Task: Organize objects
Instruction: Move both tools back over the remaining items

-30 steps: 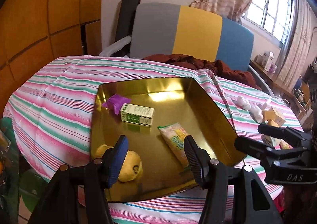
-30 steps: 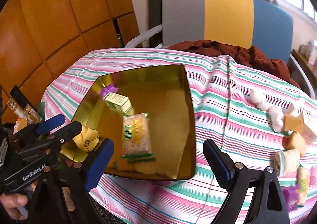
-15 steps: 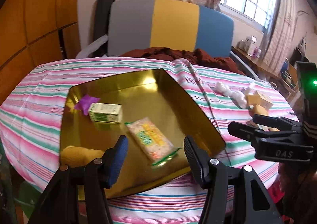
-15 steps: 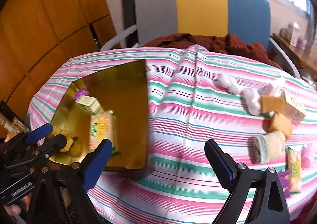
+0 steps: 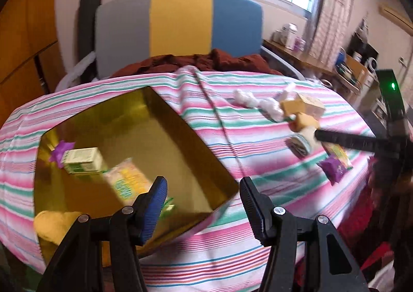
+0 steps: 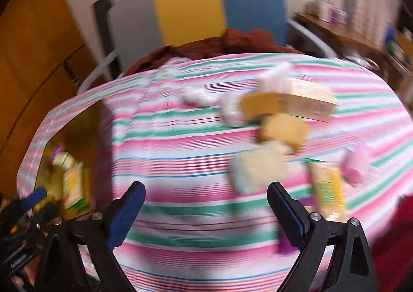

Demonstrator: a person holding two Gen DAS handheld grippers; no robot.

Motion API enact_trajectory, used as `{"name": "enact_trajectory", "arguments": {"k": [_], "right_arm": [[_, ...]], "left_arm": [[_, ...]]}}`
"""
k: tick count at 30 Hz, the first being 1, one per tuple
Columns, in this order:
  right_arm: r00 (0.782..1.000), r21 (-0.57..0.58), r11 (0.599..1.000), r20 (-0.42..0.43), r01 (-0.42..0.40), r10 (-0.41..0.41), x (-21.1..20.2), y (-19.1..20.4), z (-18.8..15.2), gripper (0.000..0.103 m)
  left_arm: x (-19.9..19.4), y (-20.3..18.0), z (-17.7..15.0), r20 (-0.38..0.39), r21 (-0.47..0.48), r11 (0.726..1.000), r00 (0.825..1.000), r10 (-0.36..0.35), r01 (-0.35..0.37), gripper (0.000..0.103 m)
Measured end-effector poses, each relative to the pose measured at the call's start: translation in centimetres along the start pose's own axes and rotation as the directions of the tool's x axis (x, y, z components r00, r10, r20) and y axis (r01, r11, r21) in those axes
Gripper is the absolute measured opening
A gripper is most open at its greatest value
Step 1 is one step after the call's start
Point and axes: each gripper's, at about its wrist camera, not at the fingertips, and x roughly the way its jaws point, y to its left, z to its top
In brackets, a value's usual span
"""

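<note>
Left gripper [image 5: 202, 200]: jaws apart, empty, above the gold tray's near right corner.
Right gripper [image 6: 206, 210]: jaws apart, empty, over bare striped tablecloth [image 6: 185, 137]; this view is blurred.
Gold tray [image 5: 180, 142]: at the table's left side, holding a green-and-white carton [image 5: 82, 160], a snack packet [image 5: 129, 178], a purple wrapper [image 5: 60, 150] and a yellow soft item [image 5: 55, 222].
Loose items: cotton balls [image 5: 258, 103], tan boxes [image 5: 303, 108] and a rolled cloth [image 5: 300, 141] clustered near the table's right edge.
</note>
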Motion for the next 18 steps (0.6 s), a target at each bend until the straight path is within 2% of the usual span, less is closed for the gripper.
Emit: {"name": "enact_trajectory", "arguments": {"k": [4,8,12,15,18], "right_arm": [[0.997,0.145,0.987,0.025,0.071,-0.075,-1.5,-5.9,0.8,0.099],[0.990,0.283,0.952,0.051,0.115,-0.135,-2.8,-11.1,1.4,0.101],[0.988,0.354,0.928,0.063,0.113,-0.144,-2.8,-14.0,1.3,0.102],[0.996,0.451,0.892,0.063,0.028,-0.063,-2.2,-15.8,0.8,0.102],[0.994,0.477,0.879,0.094,-0.002,-0.048,-2.6,-16.2,0.7,0.102]], "left_arm": [[0.9,-1.9,0.2,-0.020,0.052,0.997,0.999,-0.050,0.051,0.059],[1.7,-4.3,0.5,-0.040,0.124,0.985,0.992,-0.116,0.120,0.059],[2.7,-7.8,0.8,-0.077,0.218,0.948,0.972,-0.220,0.232,0.059],[3.6,-10.6,0.9,-0.111,0.281,0.913,0.955,-0.275,0.296,0.059],[4.9,-13.7,0.9,-0.158,0.336,0.868,0.930,-0.331,0.366,0.059]]}}
